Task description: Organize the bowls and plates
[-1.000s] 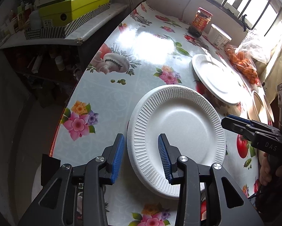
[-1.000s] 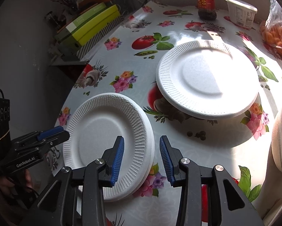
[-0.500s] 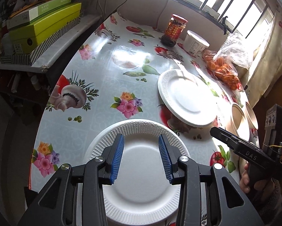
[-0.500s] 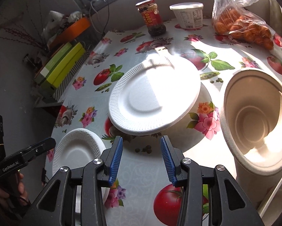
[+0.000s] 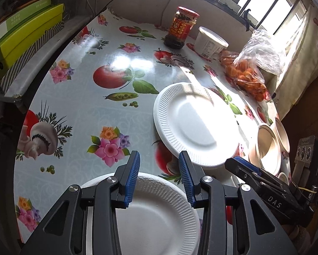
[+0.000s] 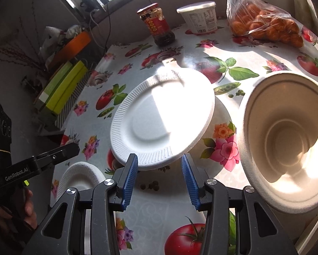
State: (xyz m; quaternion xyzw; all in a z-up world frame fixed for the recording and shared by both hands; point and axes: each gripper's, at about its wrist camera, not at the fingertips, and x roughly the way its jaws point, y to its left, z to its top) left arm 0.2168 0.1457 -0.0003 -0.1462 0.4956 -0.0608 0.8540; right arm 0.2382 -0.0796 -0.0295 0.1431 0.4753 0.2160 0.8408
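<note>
Two white foam plates lie on the flowered tablecloth. The near plate (image 5: 159, 216) sits under my left gripper (image 5: 159, 170), which hovers open over its far rim with nothing between the pads. The larger far plate (image 5: 195, 125) (image 6: 159, 119) lies mid-table, its near edge casting a shadow. My right gripper (image 6: 160, 170) stands open just in front of that near rim, pads not touching it. A beige pulp bowl (image 6: 286, 136) stands right of it, with another bowl (image 5: 282, 136) nested beside it. Each gripper shows in the other's view: the right gripper (image 5: 242, 166) and the left gripper (image 6: 74, 147).
A red-labelled jar (image 5: 181, 28), a white tub (image 5: 210, 42) and a plastic bag of orange fruit (image 5: 248, 76) stand along the far edge under the window. Green boxes (image 5: 25, 34) sit on a shelf left of the table. The table's left edge drops off.
My left gripper drew back, so the near plate slid to the bottom of its view. My right gripper swung right from the small plate to the big plate's near rim, and the bowl came into view.
</note>
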